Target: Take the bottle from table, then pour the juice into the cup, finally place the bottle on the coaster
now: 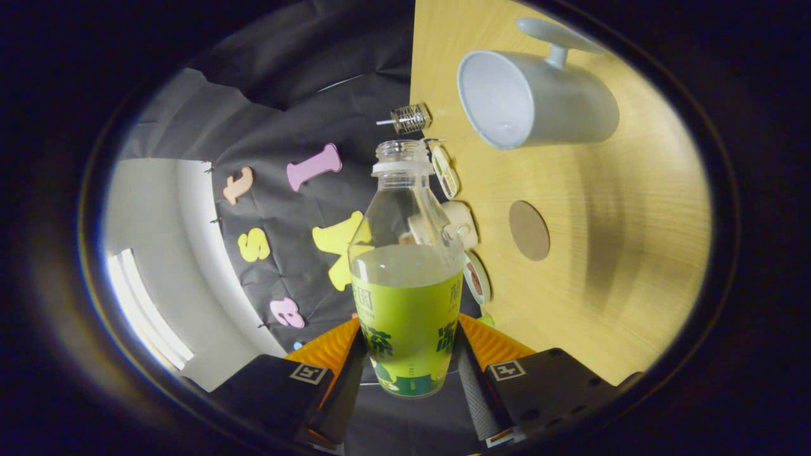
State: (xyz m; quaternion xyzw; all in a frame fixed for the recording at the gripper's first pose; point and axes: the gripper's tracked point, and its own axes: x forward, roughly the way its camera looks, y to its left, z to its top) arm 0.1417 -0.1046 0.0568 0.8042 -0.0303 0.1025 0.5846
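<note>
counter point(608, 266): big wooden top, and it runs up the side of the gripper view instead of lying flat, so the whole rig looks rolled over sideways. Best guess is that's the tilt for pouring.

cup point(538, 101): pale mug with a handle, standing on the counter, its open mouth turned toward the camera. It sits beyond the bottle's neck and off to the counter side, well apart from it. The inside looks pretty much empty, though a thin film at the bottom can't be ruled out.

bottle point(407, 278): clear plastic with a green label, cap off, liquid up to around the shoulder. It's off the counter, carried in the air. The liquid line cuts square across the bottle, so nothing is near the mouth yet; seems like the pour hasn't really started.

jaws point(408, 364): closed in on the lower part of the bottle, one finger pressed on each side of the label, so it's a firm pinch low down. That leaves the neck sticking out free ahead of the fingers, which makes sense for aiming at the cup.

coaster point(529, 230): round brown disc lying flat on the counter, nearer the bottle than the cup is, nothing on it. Probably left bare for the final set-down.

small stuff: a few little objects along the counter's edge behind the bottle, too small to name.
</note>
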